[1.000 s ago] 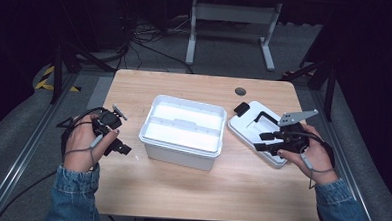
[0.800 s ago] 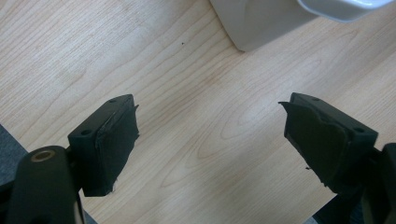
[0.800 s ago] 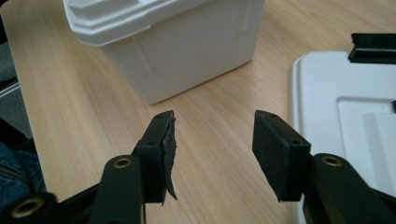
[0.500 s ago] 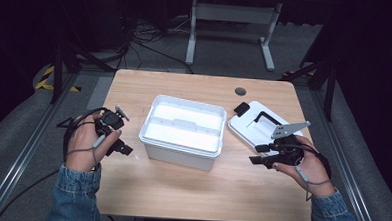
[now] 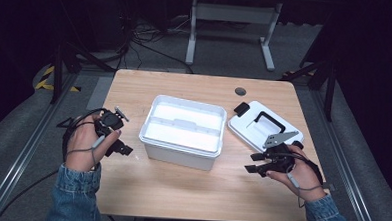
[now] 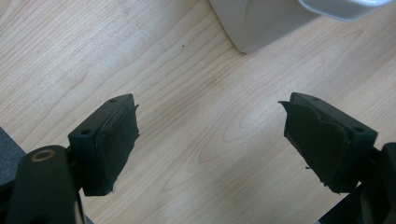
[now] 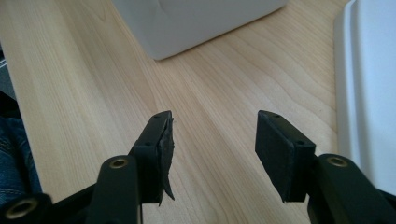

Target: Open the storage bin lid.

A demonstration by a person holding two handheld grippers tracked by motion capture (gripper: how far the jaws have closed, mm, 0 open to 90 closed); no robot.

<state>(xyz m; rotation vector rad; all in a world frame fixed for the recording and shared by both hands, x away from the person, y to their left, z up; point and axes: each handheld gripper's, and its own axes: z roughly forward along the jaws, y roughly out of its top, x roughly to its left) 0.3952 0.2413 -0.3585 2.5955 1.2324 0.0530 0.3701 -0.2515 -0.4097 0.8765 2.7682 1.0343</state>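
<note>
A white open storage box [image 5: 183, 132] stands mid-table. Its white lid [image 5: 255, 129] with a black handle lies flat to the right of it. My left gripper [image 5: 119, 146] rests left of the box, open, with only bare wood between its jaws [image 6: 210, 140]; a corner of the box [image 6: 261, 23] lies ahead. My right gripper [image 5: 250, 163] sits low over the table in front of the lid, pointing left toward the box. Its jaws have just been opening and hold nothing [image 7: 212, 149]. The box [image 7: 196, 23] is ahead of them and the lid's edge [image 7: 369, 93] is at their right.
The wooden table [image 5: 180, 190] has bare wood along its near edge and behind the box. A round cable hole [image 5: 240, 91] sits at the back right. Metal frames and cables lie on the dark floor beyond.
My right hand has come off the lid and moved toward the near edge and down to the tabletop. The left hand has stayed where it was.
</note>
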